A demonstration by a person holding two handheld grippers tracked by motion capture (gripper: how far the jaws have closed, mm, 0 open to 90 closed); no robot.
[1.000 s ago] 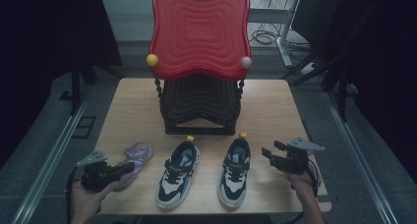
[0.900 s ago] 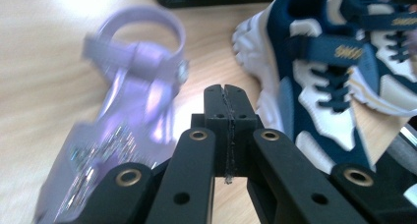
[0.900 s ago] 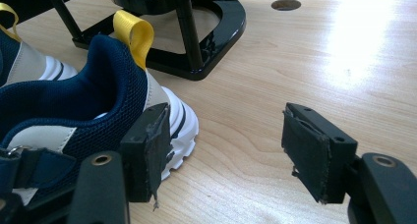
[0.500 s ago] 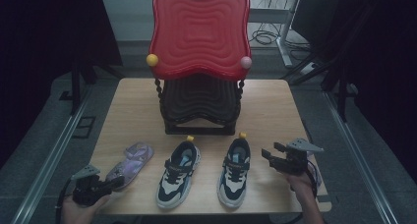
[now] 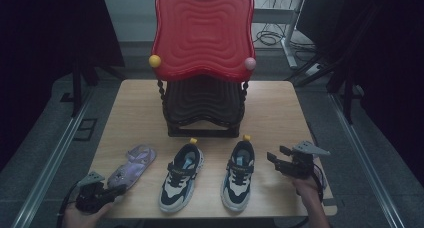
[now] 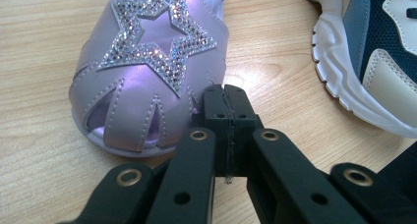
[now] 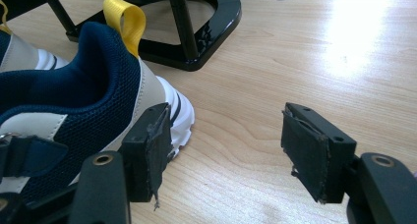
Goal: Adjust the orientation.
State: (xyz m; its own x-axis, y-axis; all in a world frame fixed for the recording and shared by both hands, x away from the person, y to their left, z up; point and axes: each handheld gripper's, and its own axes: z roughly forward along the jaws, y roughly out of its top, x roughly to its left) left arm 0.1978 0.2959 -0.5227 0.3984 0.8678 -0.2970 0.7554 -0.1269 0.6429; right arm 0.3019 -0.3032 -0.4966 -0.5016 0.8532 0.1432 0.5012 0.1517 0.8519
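Observation:
A purple sandal (image 5: 134,164) with a glittery star (image 6: 157,47) lies at the table's front left. My left gripper (image 5: 119,189) is at its toe end, near the front edge. Its jaws are shut with nothing between them, and its tips (image 6: 226,102) sit right beside the sandal's (image 6: 137,101) toe; contact cannot be told. Two navy and white sneakers (image 5: 182,176) (image 5: 239,174) stand side by side, toes toward the front. My right gripper (image 5: 276,157) is open to the right of the right sneaker, level with its heel (image 7: 83,81), with bare table between the fingers (image 7: 147,145).
A black stacked chair-like stand (image 5: 202,108) with a tall red wavy back (image 5: 202,30) occupies the table's (image 5: 280,113) middle rear. Its black base (image 7: 211,22) lies just beyond the sneaker's yellow heel loop (image 7: 124,17). The left sneaker's sole (image 6: 344,81) is to the right of the sandal.
My left gripper has drawn back toward the table's front left corner and sunk lower, ending at the sandal's toe. The right gripper and the shoes have not moved.

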